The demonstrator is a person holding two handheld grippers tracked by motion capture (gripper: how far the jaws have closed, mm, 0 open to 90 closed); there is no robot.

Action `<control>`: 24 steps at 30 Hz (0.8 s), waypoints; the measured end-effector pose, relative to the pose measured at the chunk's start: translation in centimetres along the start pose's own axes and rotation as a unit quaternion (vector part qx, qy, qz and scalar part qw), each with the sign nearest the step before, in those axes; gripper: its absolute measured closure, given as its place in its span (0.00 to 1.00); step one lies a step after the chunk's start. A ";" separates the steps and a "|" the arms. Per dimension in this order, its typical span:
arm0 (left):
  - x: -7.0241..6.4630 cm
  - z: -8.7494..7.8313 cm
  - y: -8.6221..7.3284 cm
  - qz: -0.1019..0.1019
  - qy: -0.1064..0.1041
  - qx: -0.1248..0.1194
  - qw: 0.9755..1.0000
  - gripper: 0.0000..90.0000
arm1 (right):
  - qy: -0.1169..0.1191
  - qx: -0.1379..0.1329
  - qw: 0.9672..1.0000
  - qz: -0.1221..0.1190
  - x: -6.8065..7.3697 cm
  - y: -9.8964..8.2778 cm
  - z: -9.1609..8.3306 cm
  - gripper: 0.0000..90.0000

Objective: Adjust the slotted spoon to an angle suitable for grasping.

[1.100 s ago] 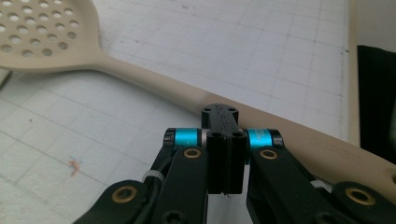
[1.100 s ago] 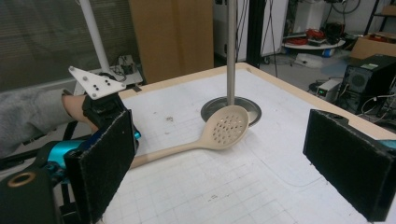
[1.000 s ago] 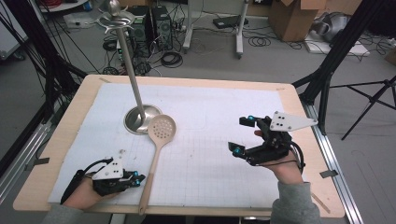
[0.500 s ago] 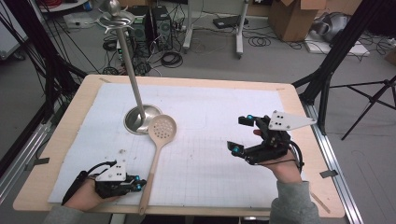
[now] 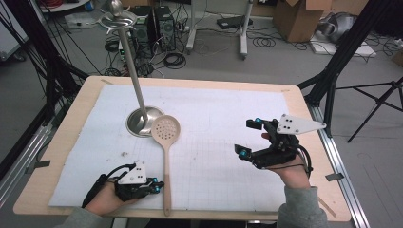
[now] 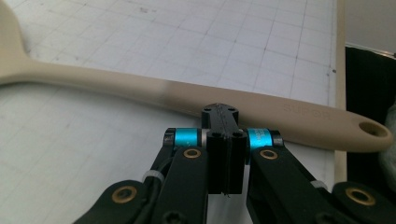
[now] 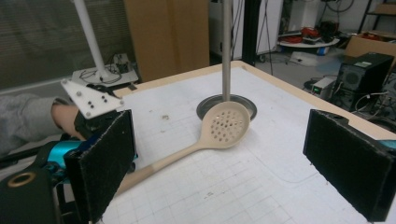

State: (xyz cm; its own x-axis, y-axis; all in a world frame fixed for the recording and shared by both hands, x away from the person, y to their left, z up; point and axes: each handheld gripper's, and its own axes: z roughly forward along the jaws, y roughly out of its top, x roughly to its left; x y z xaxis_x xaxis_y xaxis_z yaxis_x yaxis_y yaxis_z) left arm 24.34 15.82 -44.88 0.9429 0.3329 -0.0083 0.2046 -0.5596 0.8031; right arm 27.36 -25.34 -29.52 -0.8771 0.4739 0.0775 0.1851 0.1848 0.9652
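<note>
A beige slotted spoon (image 5: 165, 129) lies on the white gridded mat, its head by the stand and its handle running toward the front edge. In the left gripper view the handle (image 6: 140, 91) crosses just ahead of my left gripper (image 6: 220, 111), whose jaws are shut together with nothing between them. I cannot tell whether the tips touch the handle. In the high view this left gripper (image 5: 159, 186) sits at the handle's left side near its end. My right gripper (image 5: 248, 137) hovers over the mat's right part, open, its pads wide apart. The spoon (image 7: 224, 123) lies well ahead of it.
A metal stand with a round base (image 5: 141, 121) and a tall pole with hooks on top (image 5: 117, 20) rises at the mat's back left, touching the spoon head. The mat (image 5: 214, 104) covers a wooden table (image 5: 66, 142). Cables, computers and tripod legs surround the table.
My left gripper has slid right across the mat up to the spoon handle, staying shut. The right gripper and the spoon have stayed where they were.
</note>
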 end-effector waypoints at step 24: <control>0.3 5.8 4.3 0.021 -0.010 0.000 1.000 1.00 | -0.041 0.014 0.999 0.013 0.6 -1.2 -2.8 0.09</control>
State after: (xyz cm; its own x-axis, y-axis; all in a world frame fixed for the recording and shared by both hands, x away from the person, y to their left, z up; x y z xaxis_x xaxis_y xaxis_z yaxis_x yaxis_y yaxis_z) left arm 27.03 9.05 -44.88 0.9558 0.2936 0.0142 0.1642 -0.5735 0.8026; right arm 25.30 -27.70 -29.95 -0.8326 0.5479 0.0814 0.2219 0.1952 0.9553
